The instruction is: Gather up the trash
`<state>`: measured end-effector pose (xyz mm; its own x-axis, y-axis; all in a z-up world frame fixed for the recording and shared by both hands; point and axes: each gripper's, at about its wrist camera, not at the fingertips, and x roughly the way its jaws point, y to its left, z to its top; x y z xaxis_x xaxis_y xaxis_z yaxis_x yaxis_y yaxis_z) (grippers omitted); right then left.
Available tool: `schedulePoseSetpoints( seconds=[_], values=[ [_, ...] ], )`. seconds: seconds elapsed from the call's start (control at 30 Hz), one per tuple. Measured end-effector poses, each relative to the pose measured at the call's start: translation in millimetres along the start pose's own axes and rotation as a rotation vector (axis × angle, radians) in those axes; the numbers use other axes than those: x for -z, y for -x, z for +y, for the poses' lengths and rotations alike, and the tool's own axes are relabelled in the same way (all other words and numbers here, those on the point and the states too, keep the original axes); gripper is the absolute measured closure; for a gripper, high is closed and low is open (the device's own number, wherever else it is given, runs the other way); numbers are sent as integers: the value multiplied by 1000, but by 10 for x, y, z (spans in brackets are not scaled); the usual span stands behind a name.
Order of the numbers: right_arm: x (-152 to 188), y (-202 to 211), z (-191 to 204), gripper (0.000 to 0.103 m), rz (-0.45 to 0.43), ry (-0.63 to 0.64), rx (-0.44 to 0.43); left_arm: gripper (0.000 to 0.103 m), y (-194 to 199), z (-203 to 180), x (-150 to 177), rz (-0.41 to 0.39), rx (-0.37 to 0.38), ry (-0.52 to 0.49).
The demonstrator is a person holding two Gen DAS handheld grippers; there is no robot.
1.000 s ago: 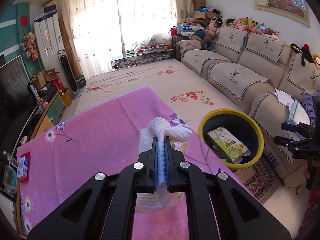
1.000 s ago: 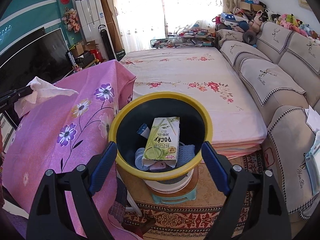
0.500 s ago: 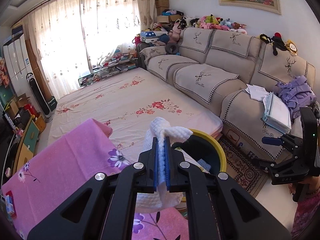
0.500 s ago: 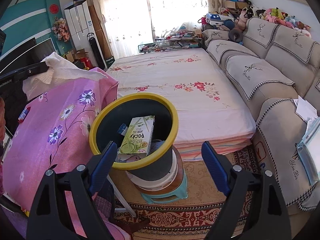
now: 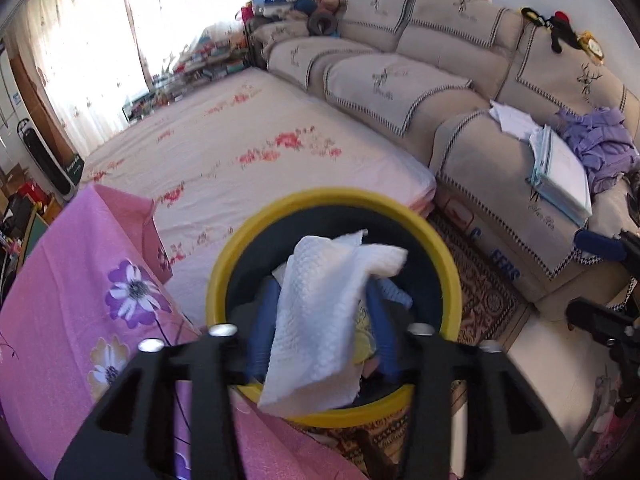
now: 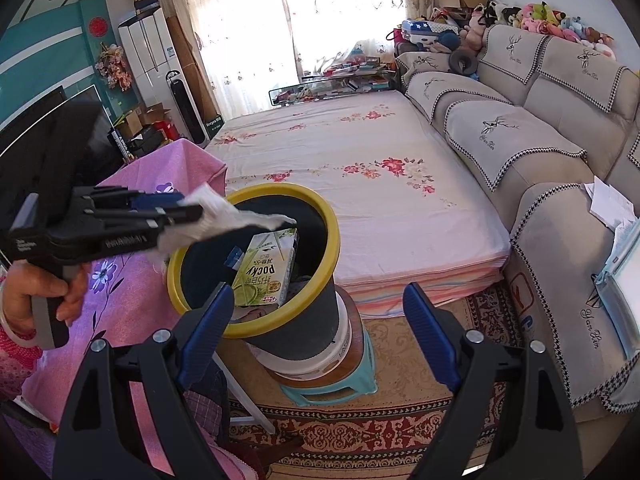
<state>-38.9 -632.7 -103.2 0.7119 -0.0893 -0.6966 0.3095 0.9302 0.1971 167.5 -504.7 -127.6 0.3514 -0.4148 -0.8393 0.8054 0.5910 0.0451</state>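
Observation:
A black trash bin with a yellow rim (image 5: 452, 280) (image 6: 332, 248) stands on a stool beside the pink tablecloth. It holds a green Pocky box (image 6: 264, 272) and other scraps. My left gripper (image 5: 322, 292) (image 6: 188, 208) hangs over the bin's mouth and its jaws are opening. A crumpled white tissue (image 5: 320, 320) (image 6: 236, 216) sits loose between the blue pads, drooping over the bin. My right gripper (image 6: 318, 292) is open and empty, just in front of the bin.
A pink floral cloth (image 5: 80, 300) covers the table left of the bin. A teal stool (image 6: 340, 384) and a white tub carry the bin on a patterned rug (image 6: 360, 432). A flowered mattress (image 6: 360, 168) and a beige sofa (image 6: 560, 160) lie beyond.
The left gripper swung from above the pink cloth to over the bin, and its jaws parted, so the tissue is no longer pinched. The right gripper shifted slightly, still open.

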Motion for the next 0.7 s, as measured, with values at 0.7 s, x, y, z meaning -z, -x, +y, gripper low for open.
schedulePoseSetpoints(
  seconds=[0.7],
  values=[
    [97, 681, 1538, 7, -133, 173, -173, 5, 2709, 1414, 2232, -284, -332, 401]
  ],
)
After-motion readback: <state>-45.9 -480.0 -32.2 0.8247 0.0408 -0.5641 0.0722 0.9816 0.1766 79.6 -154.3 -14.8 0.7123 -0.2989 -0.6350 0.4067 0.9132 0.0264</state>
